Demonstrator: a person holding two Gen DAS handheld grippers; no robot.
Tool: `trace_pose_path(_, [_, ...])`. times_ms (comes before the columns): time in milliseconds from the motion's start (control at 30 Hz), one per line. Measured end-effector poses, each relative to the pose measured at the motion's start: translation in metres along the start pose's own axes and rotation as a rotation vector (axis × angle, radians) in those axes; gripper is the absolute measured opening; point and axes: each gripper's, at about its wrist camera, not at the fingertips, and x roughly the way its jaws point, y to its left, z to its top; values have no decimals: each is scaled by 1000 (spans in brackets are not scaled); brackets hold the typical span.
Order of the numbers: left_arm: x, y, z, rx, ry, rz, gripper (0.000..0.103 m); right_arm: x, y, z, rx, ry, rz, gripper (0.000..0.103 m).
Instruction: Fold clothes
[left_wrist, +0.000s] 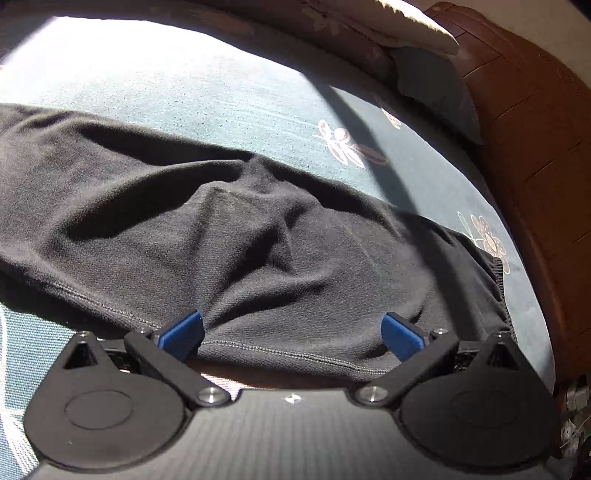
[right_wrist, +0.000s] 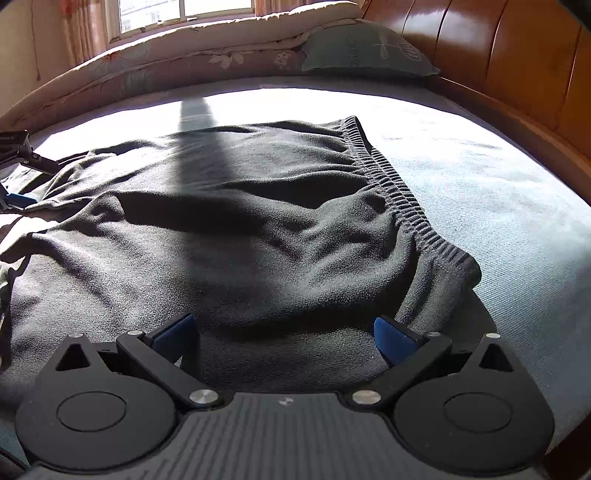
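Pads on your left gripper (left_wrist: 291, 334) stand spread wide, with nothing pinched; a stitched hem of the black garment (left_wrist: 229, 236) runs across the gap between them, and the cloth bunches into a ridge just ahead. Your right gripper (right_wrist: 286, 334) is spread the same way, its pads resting low over the dark fabric near the ribbed waistband (right_wrist: 402, 195), which runs away from you along the garment's right edge.

That garment (right_wrist: 221, 221) lies spread across the blue bedsheet (right_wrist: 498, 206), rumpled, with soft folds through its middle. It looks partly laid out, but you cannot tell from this whether a fold has already been made or whether it is only being flattened.

If you mean to grip here, take the hem itself on the left, not the loose cloth behind it, so the layers come up together. On the right, aim close to the waistband corner, where the elastic gives the pads something firm. Close both sides evenly, and keep the edge taut between the two grippers so the wrinkles pull out as you lift.

Beyond the garment lie a pillow (right_wrist: 365, 48) and a rolled quilt (right_wrist: 184, 55) against the wooden headboard (right_wrist: 498, 55); keep the cloth short of them.
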Motion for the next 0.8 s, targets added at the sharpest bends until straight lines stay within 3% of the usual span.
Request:
trace_pose_path(133, [4,-4,24,-31,-44,-15,102,0,0,0,-1,-4,1,103])
trace_pose_path(433, [45,-19,35,13,-23,-9,102,1,0,2,-4,11,1,103])
trace_pose_path(533, [36,-24,28,70,44,-15,102,1,0,3,-4,19,2,103])
trace_pose_path(700, [24,-25,49,46,-30,-51,102,3,1,5,-7,22,0,103])
trace_pose_path(800, [48,-24,58,5,-24,-83,102,3,2,5,-6,21,-4,103])
